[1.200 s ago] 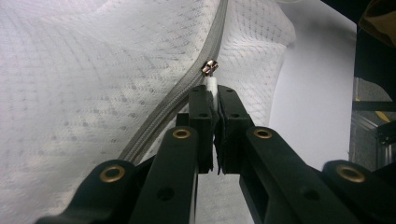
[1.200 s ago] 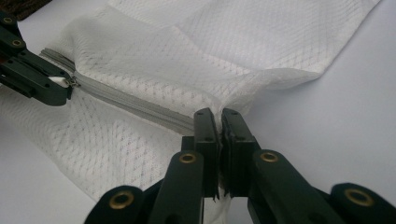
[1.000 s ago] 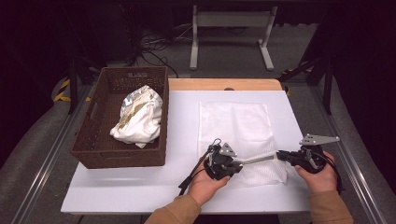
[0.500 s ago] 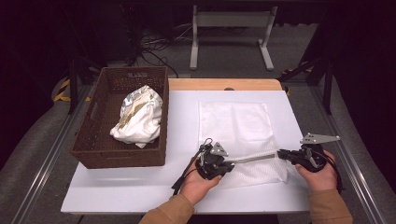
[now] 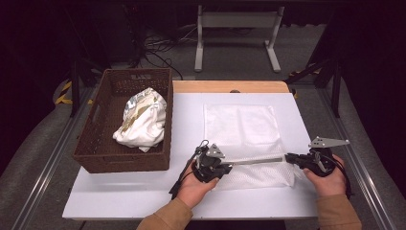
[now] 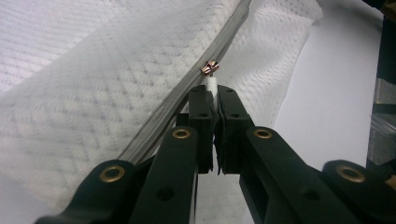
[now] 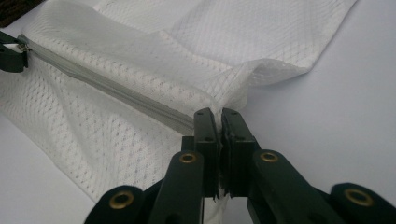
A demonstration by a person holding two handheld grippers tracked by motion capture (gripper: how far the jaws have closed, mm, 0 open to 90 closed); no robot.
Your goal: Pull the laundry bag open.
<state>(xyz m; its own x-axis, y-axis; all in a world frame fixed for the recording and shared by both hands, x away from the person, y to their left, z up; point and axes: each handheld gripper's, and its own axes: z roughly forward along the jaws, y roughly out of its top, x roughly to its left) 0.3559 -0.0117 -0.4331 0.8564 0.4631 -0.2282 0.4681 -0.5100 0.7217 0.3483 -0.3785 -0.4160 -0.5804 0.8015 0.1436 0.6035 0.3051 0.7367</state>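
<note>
Zipper pull (image 6: 211,70) sits pinched in the left gripper (image 5: 229,168) and has slid further left — the right gripper (image 5: 290,157) clamps the mesh bag (image 5: 242,128) corner, so the bag is opening.

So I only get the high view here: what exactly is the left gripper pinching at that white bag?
Observer: The left gripper is shut on the zipper pull, a small white tab with a coppery end.
Operator: And the right one?
Observer: The right gripper is shut on the corner of the mesh bag, right where the grey zipper ends.
Operator: Is the cloth plain?
Observer: No, up close it is a fine net with a diamond pattern.
Operator: Is the zipper taut?
Observer: It runs straight between the two grippers, and the mesh bunches into a fold by the right fingers.
</note>
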